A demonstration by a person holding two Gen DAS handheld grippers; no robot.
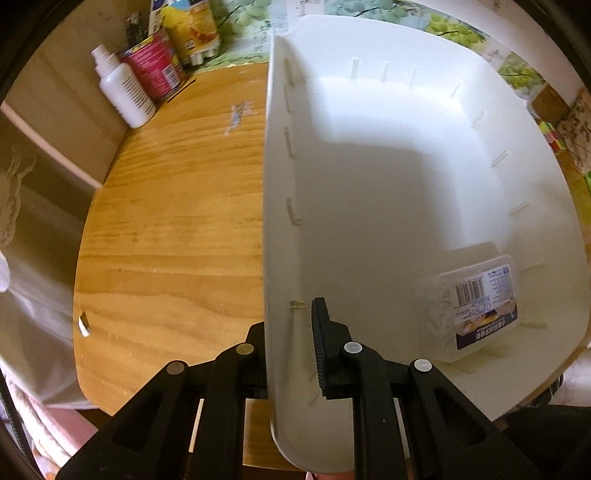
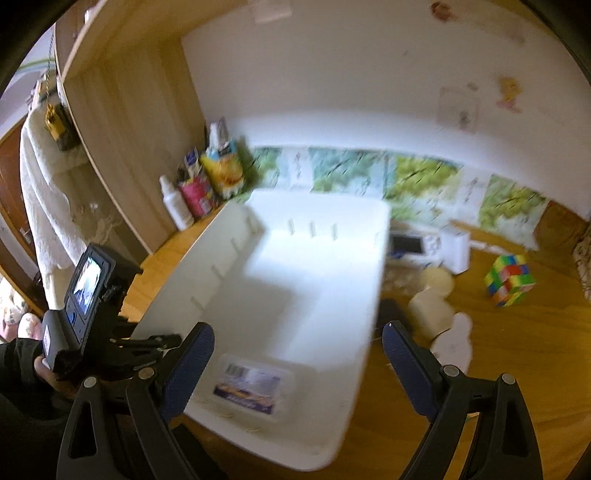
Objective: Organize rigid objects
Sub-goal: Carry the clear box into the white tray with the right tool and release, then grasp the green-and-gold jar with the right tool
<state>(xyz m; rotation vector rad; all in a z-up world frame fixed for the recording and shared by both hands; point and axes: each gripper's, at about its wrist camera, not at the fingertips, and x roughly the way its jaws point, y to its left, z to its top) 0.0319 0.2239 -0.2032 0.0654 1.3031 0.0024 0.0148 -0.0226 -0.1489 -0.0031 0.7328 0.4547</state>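
Observation:
A white plastic bin (image 1: 369, 206) stands on the wooden table (image 1: 166, 229). My left gripper (image 1: 288, 321) is shut on the bin's left wall, with one finger inside and one outside. A clear plastic box with a barcode label (image 1: 476, 306) lies in the bin's near right corner. In the right wrist view the bin (image 2: 295, 277) and the labelled box (image 2: 255, 384) lie just below my right gripper (image 2: 299, 332), which is open and holds nothing. The left gripper's camera unit (image 2: 88, 291) shows at the bin's left edge, held by a hand in a dark sleeve.
A white bottle (image 2: 177, 203), a red can (image 1: 155, 66) and a yellow packet (image 1: 195, 29) stand by the back left wall. To the right of the bin lie a multicoloured cube (image 2: 509, 280), cream-coloured items (image 2: 432, 306) and a small white box (image 2: 456, 247).

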